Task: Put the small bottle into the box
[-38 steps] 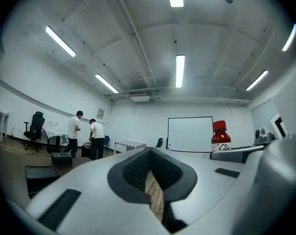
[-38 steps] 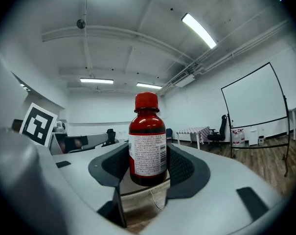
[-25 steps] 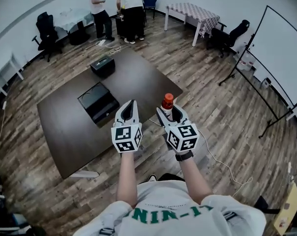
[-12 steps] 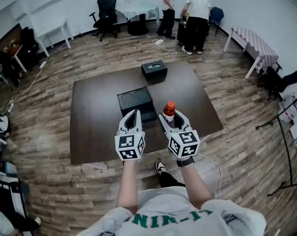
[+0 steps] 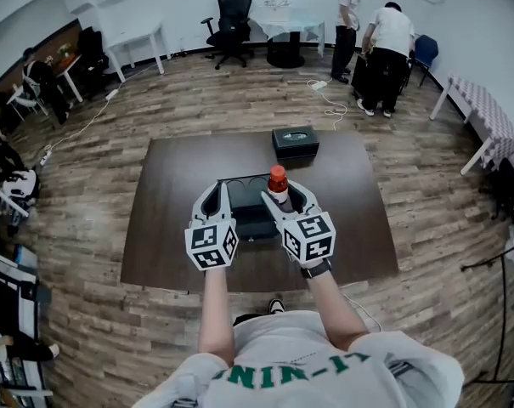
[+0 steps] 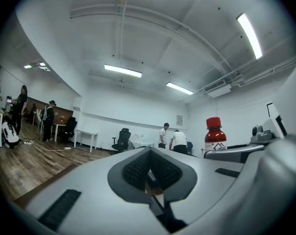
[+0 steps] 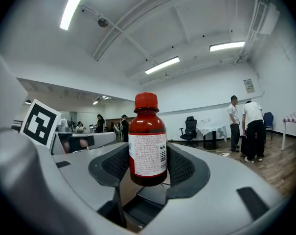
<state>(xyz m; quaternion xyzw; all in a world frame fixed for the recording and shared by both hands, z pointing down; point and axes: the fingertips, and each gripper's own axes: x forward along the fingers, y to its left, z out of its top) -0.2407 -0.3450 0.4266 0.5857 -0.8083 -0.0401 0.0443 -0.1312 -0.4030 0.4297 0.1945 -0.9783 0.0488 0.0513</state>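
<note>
The small bottle (image 5: 278, 182), dark red with a red cap and a white label, stands upright between the jaws of my right gripper (image 5: 283, 196), which is shut on its lower body (image 7: 148, 146). It hangs over the open black box (image 5: 249, 211) on the dark brown table (image 5: 167, 228). My left gripper (image 5: 216, 197) is just left of it, over the box's left part, shut with nothing between its pads (image 6: 138, 169). In the left gripper view the bottle (image 6: 215, 137) shows at the right, above the other gripper's jaw.
A second black box (image 5: 295, 143), closed with a slot in its top, sits at the table's far edge. Two people (image 5: 391, 45) stand by a cart at the back right. Office chairs (image 5: 232, 11) and white tables line the far wall.
The head view has swung round the room. Both grippers and the held bottle have shifted from the table's near right edge to above the open box. The grip has not changed.
</note>
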